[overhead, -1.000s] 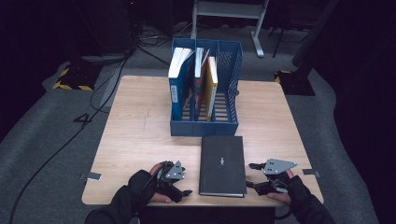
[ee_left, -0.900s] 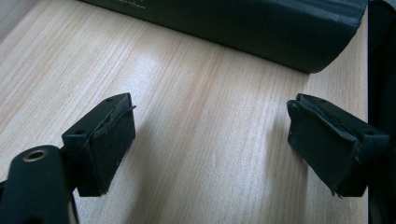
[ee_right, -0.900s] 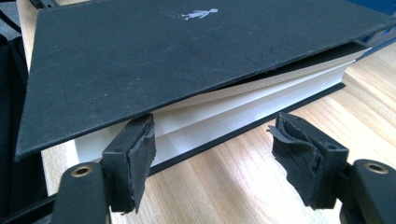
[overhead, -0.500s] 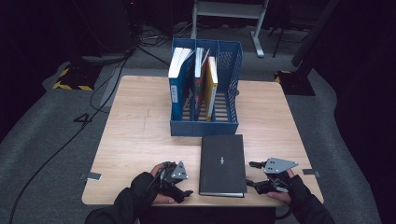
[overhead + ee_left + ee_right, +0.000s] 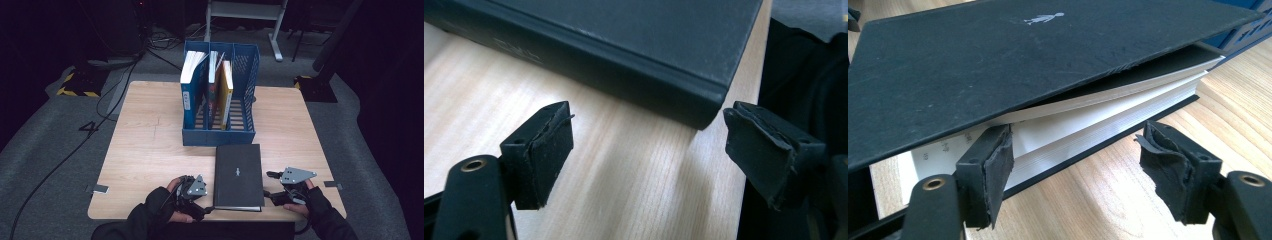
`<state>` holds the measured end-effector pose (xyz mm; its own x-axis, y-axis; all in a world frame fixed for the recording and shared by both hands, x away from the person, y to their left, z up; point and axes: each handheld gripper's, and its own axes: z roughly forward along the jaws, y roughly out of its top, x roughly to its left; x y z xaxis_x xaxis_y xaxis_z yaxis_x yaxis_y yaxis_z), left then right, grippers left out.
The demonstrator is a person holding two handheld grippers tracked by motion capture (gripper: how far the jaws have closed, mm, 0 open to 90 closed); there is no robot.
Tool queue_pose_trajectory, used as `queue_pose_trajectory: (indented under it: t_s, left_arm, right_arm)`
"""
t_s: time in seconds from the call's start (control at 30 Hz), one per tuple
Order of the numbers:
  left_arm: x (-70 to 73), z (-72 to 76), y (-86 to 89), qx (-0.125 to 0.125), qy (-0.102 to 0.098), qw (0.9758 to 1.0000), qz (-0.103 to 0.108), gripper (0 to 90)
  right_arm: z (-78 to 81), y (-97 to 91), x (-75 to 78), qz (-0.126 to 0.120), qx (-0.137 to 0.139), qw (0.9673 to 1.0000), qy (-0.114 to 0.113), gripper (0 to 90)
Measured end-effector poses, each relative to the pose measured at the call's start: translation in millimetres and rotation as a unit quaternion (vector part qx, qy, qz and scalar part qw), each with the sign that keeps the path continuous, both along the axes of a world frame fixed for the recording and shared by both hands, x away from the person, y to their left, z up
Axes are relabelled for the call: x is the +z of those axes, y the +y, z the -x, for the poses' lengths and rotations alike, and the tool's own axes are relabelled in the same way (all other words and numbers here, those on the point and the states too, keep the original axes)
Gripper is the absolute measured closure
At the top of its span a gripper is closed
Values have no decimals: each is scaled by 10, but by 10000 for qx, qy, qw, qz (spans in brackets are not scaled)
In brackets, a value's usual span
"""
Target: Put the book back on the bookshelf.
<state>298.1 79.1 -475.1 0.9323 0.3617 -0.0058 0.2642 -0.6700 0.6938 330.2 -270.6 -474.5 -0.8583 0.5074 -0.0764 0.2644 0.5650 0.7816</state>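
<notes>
High view: a black book lies at the table's near edge, long axis pointing away, between both grippers. Left gripper view: jaws apart, spine corner just ahead. Right gripper view: jaws apart at the page edge, one under the lifted cover.

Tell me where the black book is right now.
In the high view, the black book lies flat at the table's near edge, between both grippers, just before the blue file rack.

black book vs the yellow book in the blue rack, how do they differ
The black book lies flat on the table, in front of the blue rack; the yellow book stands upright inside it. The black book is dark and looks larger; the yellow one has a bright cover and looks slimmer. Both are closed or nearly closed.
</notes>
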Motion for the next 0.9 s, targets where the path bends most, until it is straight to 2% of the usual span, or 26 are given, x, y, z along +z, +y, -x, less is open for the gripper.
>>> queue_pose_trajectory:
  t_s: [0.07, 0.1, 0.3, 0.33, 0.4, 0.57, 0.7, 0.77, 0.9]
  left_arm:
    - [57, 62, -43, -44, -158, 9998, 90, 189]
    - [75, 82, -64, -89, -196, 9997, 65, 188]
    - [110, 98, -200, -46, -243, 9994, 240, 184]
    - [120, 102, -236, -110, -269, 9992, 281, 185]
    - [130, 122, -309, -166, -373, 9988, 264, 182]
    - [102, 117, -449, -123, -353, 9991, 202, 185]
    - [86, 135, -608, -139, -469, 9987, 140, 178]
    - [92, 150, -670, -54, -597, 9981, 128, 160]
    - [121, 148, -781, 97, -730, 9972, 114, 158]
  right_arm:
    - [5, -1, 5, -39, 8, 10000, -24, 312]
    - [6, -1, 13, -55, 19, 10000, -29, 315]
    - [-2, 2, 38, -163, 32, 9999, -18, 314]
    - [-3, 6, 48, -189, 30, 9998, -20, 314]
    - [-7, 13, 67, -236, 28, 9997, -25, 316]
    - [-13, 22, 92, -302, 39, 9995, -32, 316]
    - [-13, 39, 122, -346, 40, 9994, -67, 317]
    - [-12, 55, 145, -373, 44, 9993, -90, 317]
    - [-13, 79, 180, -403, 47, 9991, -133, 317]
